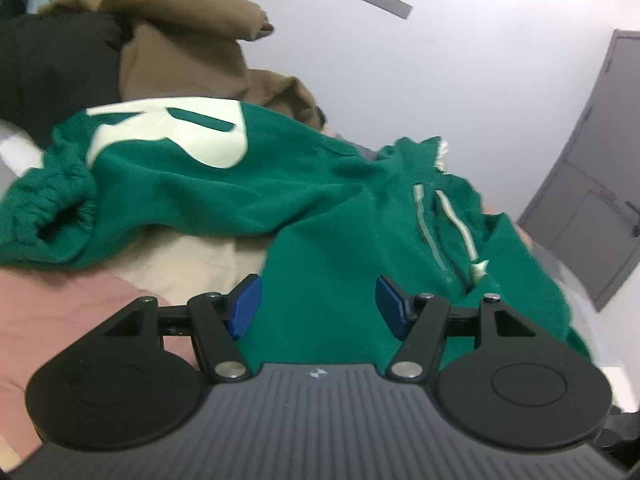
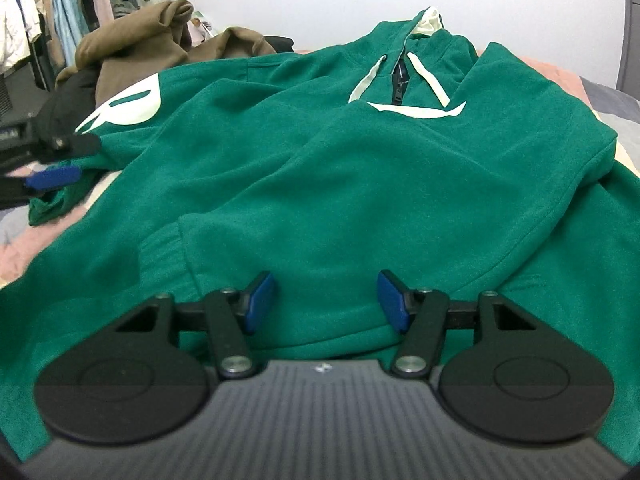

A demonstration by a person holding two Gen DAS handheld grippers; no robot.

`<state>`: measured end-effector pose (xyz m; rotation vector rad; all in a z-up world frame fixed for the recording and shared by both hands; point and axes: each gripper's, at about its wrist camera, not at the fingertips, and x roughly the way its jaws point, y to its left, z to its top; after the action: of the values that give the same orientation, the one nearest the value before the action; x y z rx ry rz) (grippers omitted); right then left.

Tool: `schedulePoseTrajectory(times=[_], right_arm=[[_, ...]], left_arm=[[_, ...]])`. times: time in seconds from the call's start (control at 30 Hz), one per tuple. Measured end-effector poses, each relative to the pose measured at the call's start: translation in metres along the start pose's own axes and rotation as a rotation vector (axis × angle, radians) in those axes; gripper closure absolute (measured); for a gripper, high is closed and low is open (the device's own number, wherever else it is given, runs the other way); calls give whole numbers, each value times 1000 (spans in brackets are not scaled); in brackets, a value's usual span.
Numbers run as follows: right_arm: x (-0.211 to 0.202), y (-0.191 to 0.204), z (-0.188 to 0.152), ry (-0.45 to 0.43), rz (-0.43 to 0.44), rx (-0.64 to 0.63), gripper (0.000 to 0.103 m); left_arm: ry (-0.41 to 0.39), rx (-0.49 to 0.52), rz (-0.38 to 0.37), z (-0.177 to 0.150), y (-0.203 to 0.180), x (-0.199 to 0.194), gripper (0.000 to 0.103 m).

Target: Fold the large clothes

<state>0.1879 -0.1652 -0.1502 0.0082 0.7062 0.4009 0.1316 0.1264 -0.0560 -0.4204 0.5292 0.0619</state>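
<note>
A large green hoodie (image 2: 340,184) lies spread front-up on a bed, its hood (image 2: 428,24) at the far end and white drawstrings (image 2: 432,84) on the chest. Its left sleeve (image 2: 128,108) carries a big white letter and is bent across the body. My right gripper (image 2: 326,304) hovers open over the hem, nothing pinched. At that view's left edge my left gripper (image 2: 66,160) sits by the sleeve's cuff. In the left wrist view the left gripper (image 1: 320,304) is open above the green hoodie (image 1: 320,200), with the cuff (image 1: 60,220) off to its left.
A brown garment (image 2: 140,48) and a black one (image 1: 52,64) are heaped beyond the sleeve. The pink bedcover (image 1: 60,312) shows beside the hoodie. Hanging clothes (image 2: 48,0) fill the far left. A grey door (image 1: 592,184) stands in the white wall.
</note>
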Motion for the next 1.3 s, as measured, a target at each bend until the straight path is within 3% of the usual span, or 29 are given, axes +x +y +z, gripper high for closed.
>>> schedulePoseTrajectory(times=[0.23, 0.53, 0.73, 1.1, 1.17, 1.23, 1.3], right_arm=[[-1, 0, 0, -1, -1, -9, 45], [1, 2, 2, -8, -4, -13, 44], [4, -2, 5, -9, 11, 17, 44], [11, -5, 9, -21, 24, 30, 44], [13, -5, 9, -24, 23, 28, 44], [14, -5, 10, -26, 23, 23, 44], [15, -5, 10, -27, 26, 26, 44]], left_arm=[[-42, -19, 135, 9, 19, -6, 34], [12, 57, 322, 55, 80, 0, 34], [49, 38, 296, 72, 130, 5, 34], [144, 358, 431, 35, 120, 47, 35], [144, 359, 458, 36, 121, 50, 40], [135, 335, 469, 40, 124, 49, 57], [118, 323, 501, 45, 125, 45, 68]])
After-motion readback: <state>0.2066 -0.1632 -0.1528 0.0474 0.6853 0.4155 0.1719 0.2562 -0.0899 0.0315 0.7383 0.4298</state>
